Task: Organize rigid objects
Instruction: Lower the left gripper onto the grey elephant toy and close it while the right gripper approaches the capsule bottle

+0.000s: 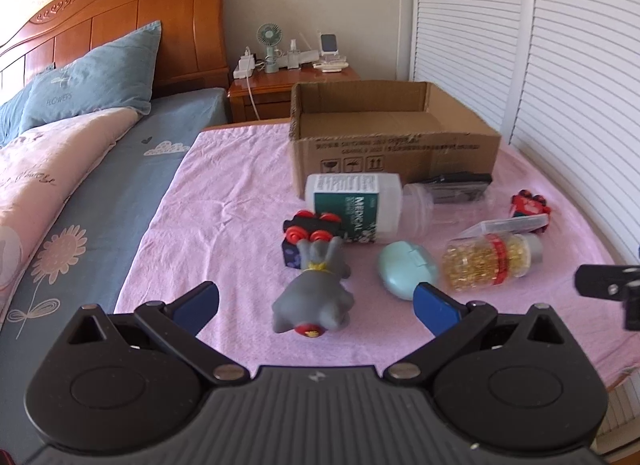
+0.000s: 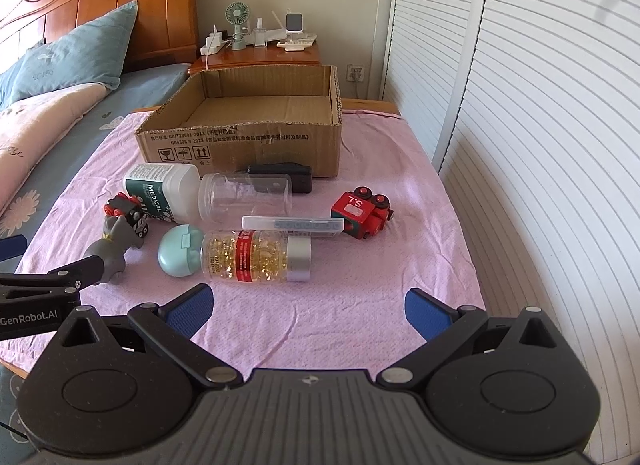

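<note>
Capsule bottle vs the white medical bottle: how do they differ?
The capsule bottle is clear, packed with golden capsules, with a red band; the medical bottle is opaque white with a green label. The capsule bottle has a silver cap pointing right; the medical bottle's end sits against an empty clear jar. The capsule bottle touches the teal case. Both lie on their sides on the pink cloth.

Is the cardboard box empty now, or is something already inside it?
Empty, as far as visible: the cardboard box shows only bare floor in the right wrist view; its near inside corner is hidden.
</note>
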{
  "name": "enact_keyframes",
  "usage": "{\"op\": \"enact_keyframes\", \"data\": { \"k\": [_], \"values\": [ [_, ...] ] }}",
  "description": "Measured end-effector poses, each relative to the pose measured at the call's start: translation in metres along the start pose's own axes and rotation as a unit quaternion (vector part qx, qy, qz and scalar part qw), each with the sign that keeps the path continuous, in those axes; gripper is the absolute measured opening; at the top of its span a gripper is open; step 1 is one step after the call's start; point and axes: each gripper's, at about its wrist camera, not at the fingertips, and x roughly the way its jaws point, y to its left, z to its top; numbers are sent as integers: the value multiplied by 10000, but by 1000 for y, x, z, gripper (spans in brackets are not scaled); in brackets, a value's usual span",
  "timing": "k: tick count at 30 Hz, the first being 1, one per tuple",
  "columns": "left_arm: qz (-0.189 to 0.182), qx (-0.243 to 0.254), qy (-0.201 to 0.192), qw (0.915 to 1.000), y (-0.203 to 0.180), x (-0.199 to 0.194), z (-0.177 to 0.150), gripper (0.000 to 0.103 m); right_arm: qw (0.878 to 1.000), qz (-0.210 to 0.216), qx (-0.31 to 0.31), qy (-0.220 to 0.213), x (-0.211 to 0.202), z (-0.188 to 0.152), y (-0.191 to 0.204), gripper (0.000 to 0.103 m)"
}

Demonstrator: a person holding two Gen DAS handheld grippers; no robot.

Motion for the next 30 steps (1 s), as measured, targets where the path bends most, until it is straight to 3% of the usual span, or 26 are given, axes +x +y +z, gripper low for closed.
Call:
{"op": "enact_keyframes", "data": {
  "k": [7,14,24,30],
  "values": [
    [-68,-285,193,9994,11,34,-2,102,10000,78,0,58,16,4,-1,103],
    [14,-244,353,9991,12,59,-7,102,9999,90,30,133,29,8,-4,103],
    [153,-235,594,9978,36,51,-23,103,9996,191,-16,193,40,10,-1,103],
    [581,-90,606,9964,54,49,-31,102,9995,182,-50,241,41,6,-3,103]
  ]
}}
